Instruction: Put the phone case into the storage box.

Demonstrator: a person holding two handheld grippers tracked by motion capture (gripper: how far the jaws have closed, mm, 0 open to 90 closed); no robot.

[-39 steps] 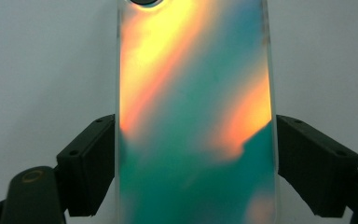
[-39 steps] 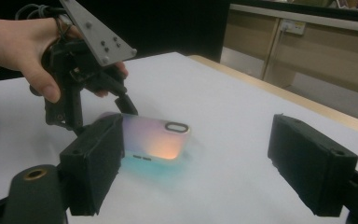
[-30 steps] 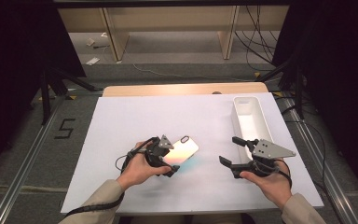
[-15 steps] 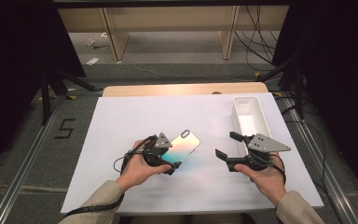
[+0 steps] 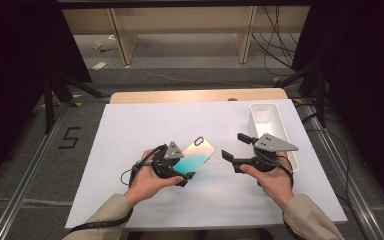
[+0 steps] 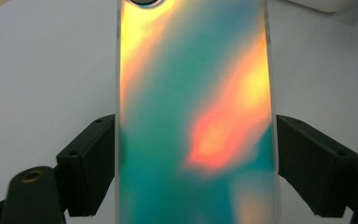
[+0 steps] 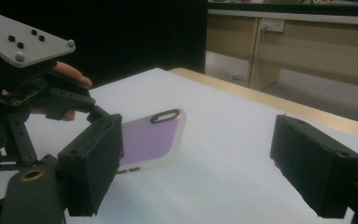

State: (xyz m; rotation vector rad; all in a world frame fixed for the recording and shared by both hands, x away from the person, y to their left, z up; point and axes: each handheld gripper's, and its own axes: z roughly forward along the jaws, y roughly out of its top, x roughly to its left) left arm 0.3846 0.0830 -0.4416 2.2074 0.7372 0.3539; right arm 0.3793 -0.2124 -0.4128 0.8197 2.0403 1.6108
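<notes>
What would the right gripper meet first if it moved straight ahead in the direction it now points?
Probably the phone case held in the left gripper. The right gripper is open and aimed that way; in its own view, the case lies toward its left jaw, so it could narrowly miss.

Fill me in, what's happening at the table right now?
A person works two handheld grippers over a white-covered table. The left gripper is shut on an iridescent phone case, gripping it by its long edges near one end, the camera cutout end pointing away. In the right gripper view the case looks lifted off the surface. The right gripper is open, its fingers apart and holding nothing, aimed toward the case. A white bin sits at the table's right.
</notes>
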